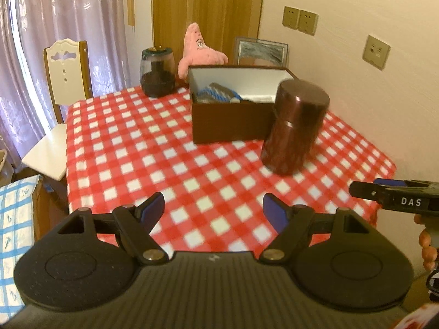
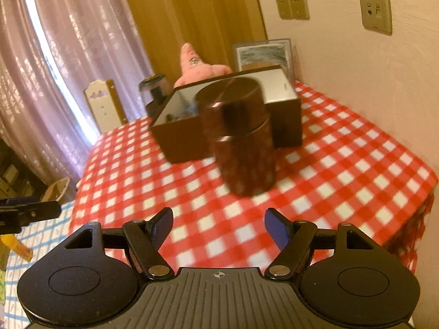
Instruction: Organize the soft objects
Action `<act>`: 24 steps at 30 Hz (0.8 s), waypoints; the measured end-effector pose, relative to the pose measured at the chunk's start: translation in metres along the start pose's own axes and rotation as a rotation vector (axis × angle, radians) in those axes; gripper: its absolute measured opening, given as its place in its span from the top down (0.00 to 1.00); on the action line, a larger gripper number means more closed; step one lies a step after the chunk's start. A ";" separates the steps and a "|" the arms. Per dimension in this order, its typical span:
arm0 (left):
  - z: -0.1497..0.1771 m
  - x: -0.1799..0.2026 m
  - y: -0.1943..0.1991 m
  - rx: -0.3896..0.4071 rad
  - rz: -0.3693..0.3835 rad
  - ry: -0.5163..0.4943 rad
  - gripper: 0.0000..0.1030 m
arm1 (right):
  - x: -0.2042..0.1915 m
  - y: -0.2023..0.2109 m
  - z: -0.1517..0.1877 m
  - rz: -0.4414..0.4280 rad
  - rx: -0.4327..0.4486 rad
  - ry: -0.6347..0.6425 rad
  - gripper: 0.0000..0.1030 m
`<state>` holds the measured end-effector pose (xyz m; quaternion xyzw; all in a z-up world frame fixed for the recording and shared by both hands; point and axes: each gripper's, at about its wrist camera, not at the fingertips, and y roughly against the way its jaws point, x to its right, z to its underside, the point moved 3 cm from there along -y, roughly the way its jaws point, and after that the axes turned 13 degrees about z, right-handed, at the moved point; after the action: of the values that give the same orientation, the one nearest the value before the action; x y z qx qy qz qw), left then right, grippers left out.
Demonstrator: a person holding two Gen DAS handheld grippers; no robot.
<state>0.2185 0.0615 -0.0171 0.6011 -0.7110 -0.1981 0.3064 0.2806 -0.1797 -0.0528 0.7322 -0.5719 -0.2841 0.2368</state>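
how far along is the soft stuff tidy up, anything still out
Done: blue and grey soft items already lie in the brown box. In hand: nothing; the left hand-held gripper and right hand-held gripper are both open and empty, short of the table. Left: the pink plush sits outside, behind the box.

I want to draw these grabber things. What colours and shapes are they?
Each gripper, left and right, is matte black plastic with two round discs, a ribbed middle plate, silver pivot screws and two fingers tipped with blue pads. The right one's side carries white letters "DAS".
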 end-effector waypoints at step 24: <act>0.126 0.000 0.148 0.000 0.055 0.011 0.26 | -0.092 0.134 0.132 -0.017 -0.022 0.056 0.29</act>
<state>0.0249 0.0802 -0.0133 0.5825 -0.7256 -0.1861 0.3156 0.0788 -0.1244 -0.0448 0.7420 -0.5556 -0.2721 0.2584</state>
